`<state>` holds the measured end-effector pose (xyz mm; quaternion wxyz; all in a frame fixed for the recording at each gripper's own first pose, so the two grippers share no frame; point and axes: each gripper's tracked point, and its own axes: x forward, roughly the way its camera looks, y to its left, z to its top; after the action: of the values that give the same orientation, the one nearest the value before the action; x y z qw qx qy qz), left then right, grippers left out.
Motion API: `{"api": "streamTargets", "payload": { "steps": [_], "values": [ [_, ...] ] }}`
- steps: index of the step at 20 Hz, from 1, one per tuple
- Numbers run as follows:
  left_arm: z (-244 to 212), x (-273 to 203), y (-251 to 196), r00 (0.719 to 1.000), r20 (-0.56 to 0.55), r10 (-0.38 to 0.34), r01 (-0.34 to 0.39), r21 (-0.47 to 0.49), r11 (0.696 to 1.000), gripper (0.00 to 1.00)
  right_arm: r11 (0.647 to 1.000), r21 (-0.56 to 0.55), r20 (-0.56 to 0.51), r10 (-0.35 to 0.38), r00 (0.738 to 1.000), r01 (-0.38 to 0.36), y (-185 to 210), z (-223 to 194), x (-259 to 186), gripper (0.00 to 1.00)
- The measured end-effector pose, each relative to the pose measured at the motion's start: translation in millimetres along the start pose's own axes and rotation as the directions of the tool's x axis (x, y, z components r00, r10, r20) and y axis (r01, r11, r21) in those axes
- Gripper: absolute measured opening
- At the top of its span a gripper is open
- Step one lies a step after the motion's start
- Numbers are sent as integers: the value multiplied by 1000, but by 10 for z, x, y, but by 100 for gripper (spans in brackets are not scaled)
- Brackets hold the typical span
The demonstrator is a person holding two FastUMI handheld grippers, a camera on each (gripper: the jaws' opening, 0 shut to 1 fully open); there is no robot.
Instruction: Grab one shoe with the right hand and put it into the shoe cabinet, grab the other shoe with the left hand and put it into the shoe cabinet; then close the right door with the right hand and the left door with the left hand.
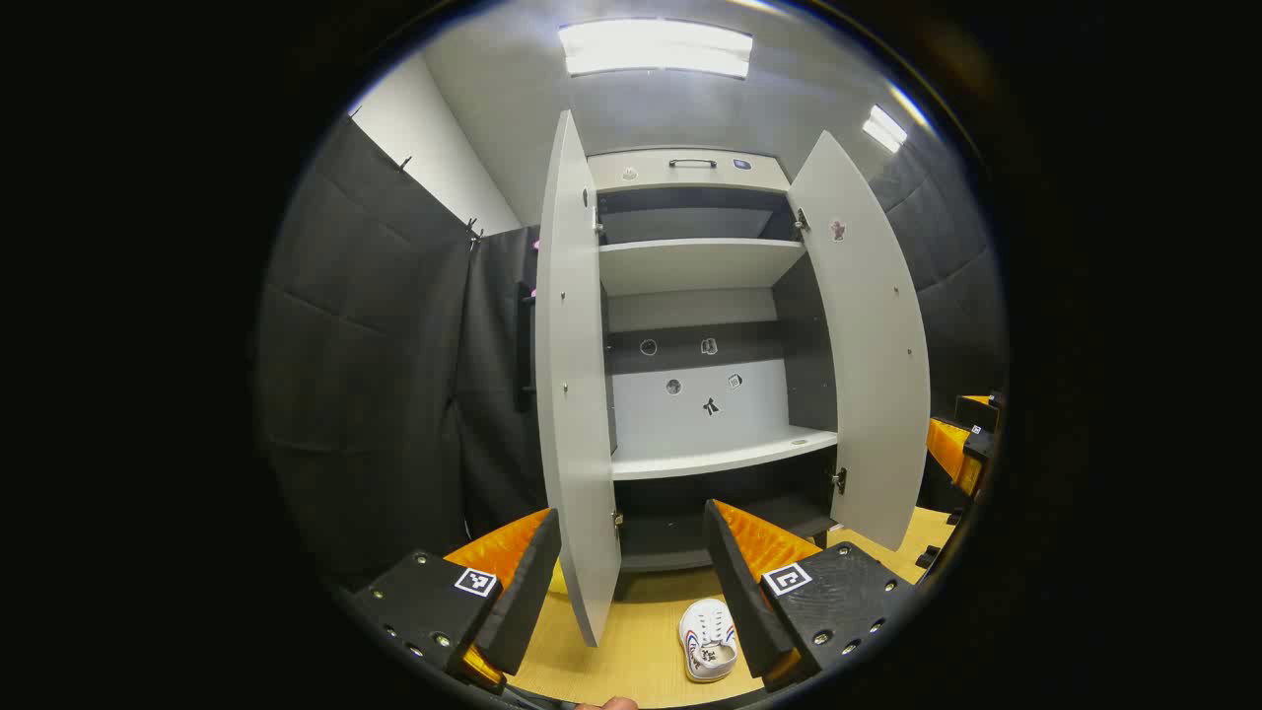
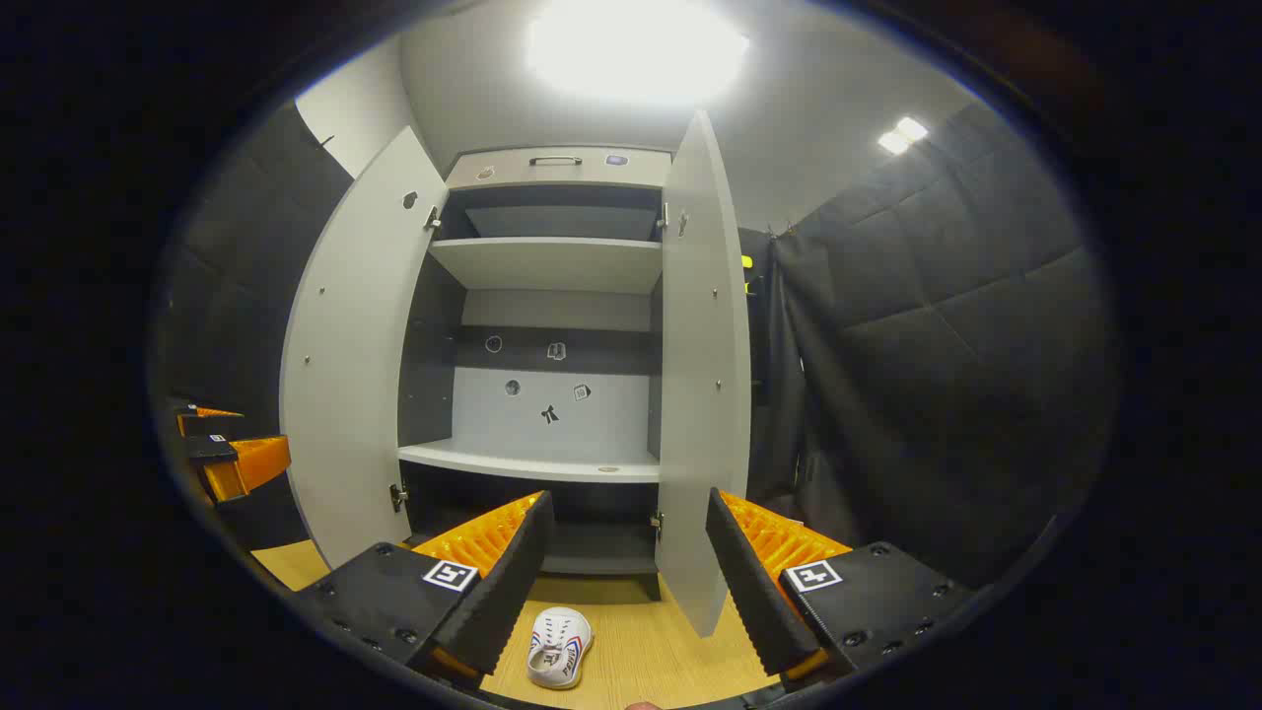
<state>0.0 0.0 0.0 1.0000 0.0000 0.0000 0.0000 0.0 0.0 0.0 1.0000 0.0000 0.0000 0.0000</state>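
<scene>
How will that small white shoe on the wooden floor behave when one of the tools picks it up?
The small white shoe with red and blue side stripes looks light for its size, so lifting should be easy. Its upper seems soft and may give a little under squeezing fingers. It lies flat on its sole on the wooden floor, so it will probably slide rather than roll if nudged.
</scene>
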Motion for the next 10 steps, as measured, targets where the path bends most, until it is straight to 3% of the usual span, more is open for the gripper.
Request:
{"api": "streamTargets", "payload": {
  "steps": [10],
  "values": [
    [43, -61, 12, 1000, 11, 1, -1, -1, 1000, 78, 1000, 0, 3, -9, 1000, 9, -60, 43, -83, 96]
  ]
}}
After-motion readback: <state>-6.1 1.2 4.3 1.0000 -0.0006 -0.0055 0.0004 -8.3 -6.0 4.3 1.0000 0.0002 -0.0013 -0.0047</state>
